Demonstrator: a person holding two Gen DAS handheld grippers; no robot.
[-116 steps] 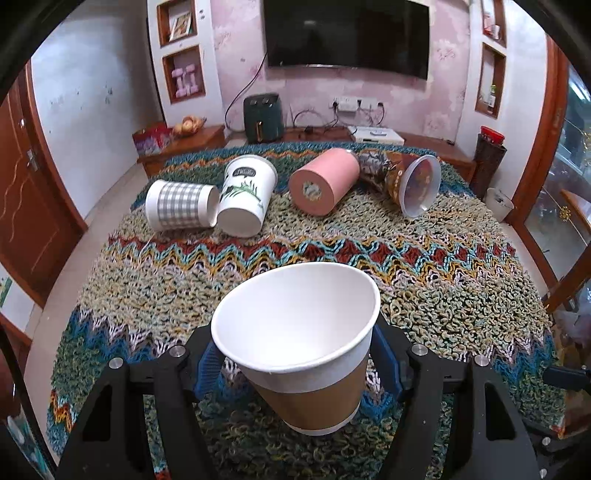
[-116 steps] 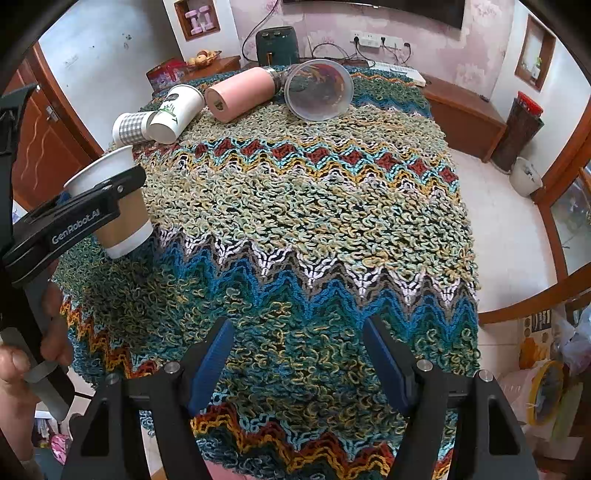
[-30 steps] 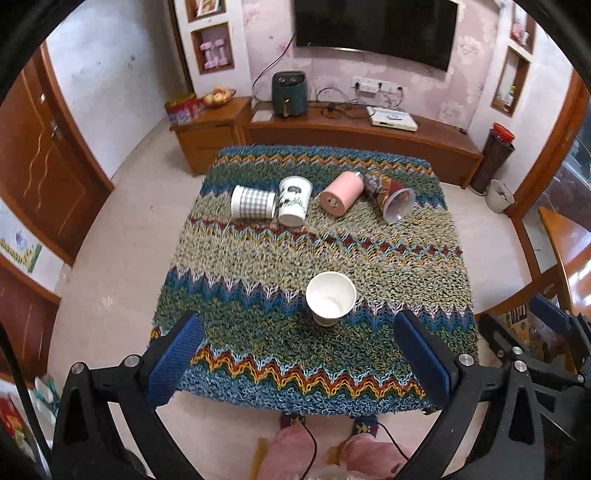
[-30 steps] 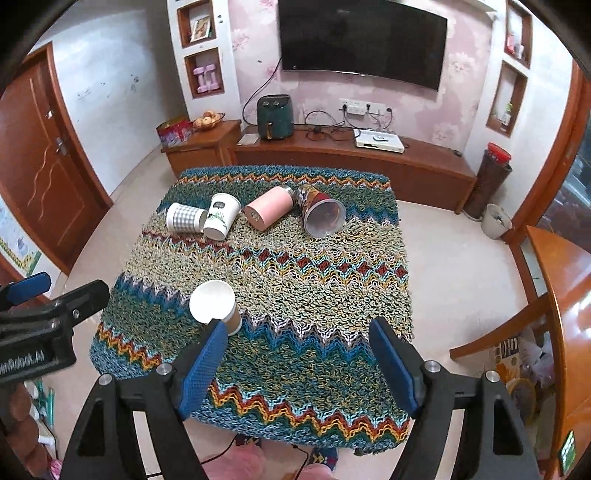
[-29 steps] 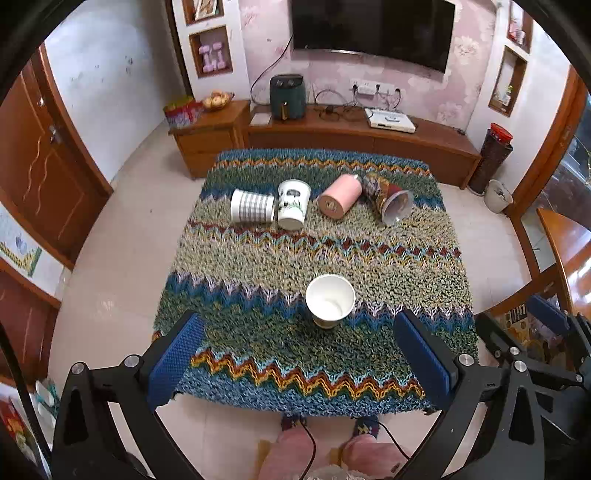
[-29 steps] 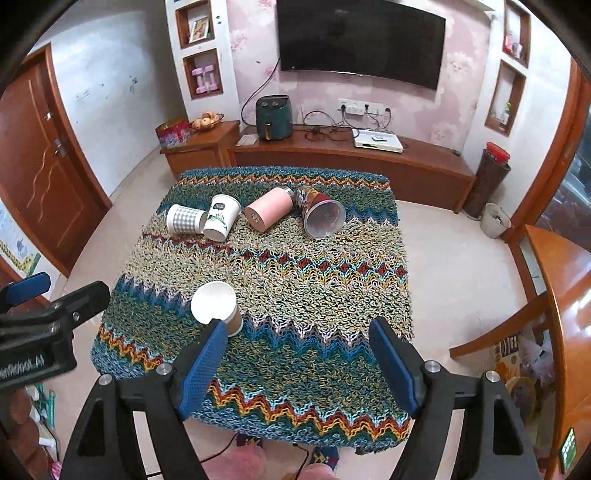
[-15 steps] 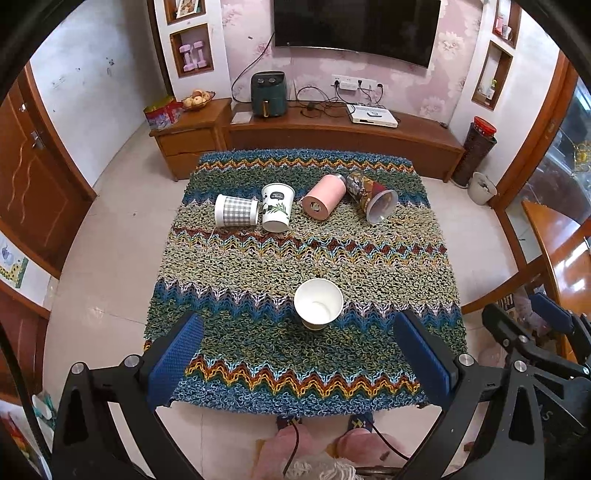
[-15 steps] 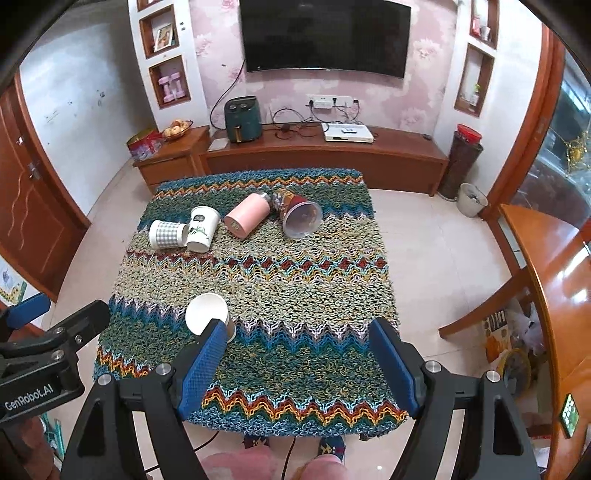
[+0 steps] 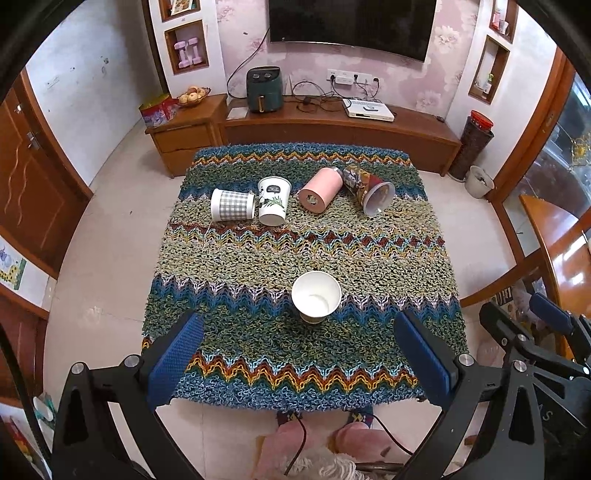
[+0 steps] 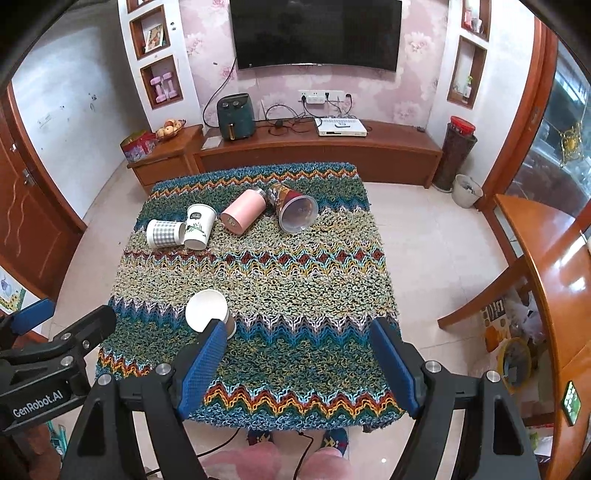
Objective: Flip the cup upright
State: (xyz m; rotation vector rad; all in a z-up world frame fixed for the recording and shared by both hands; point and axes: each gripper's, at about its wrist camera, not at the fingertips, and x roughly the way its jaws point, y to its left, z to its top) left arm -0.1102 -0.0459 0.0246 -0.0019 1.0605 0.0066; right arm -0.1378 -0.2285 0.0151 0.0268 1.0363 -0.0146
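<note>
Now the paper cup (image 9: 316,298) stands upright; left tool (image 9: 301,360) and right tool (image 10: 303,363) both gape empty

Worktop (image 9: 258,254), covered by a zigzag knitted cloth. Wall-mounted television (image 9: 351,22). Dark green air fryer (image 9: 263,89) on a low wooden cabinet (image 9: 332,127). White set-top box (image 9: 367,108). Fruit bowl (image 9: 193,96). Red tin (image 9: 158,110). Pink dumbbells (image 9: 187,52) in a wall niche. Dark bin (image 9: 474,146), red lid.
</note>
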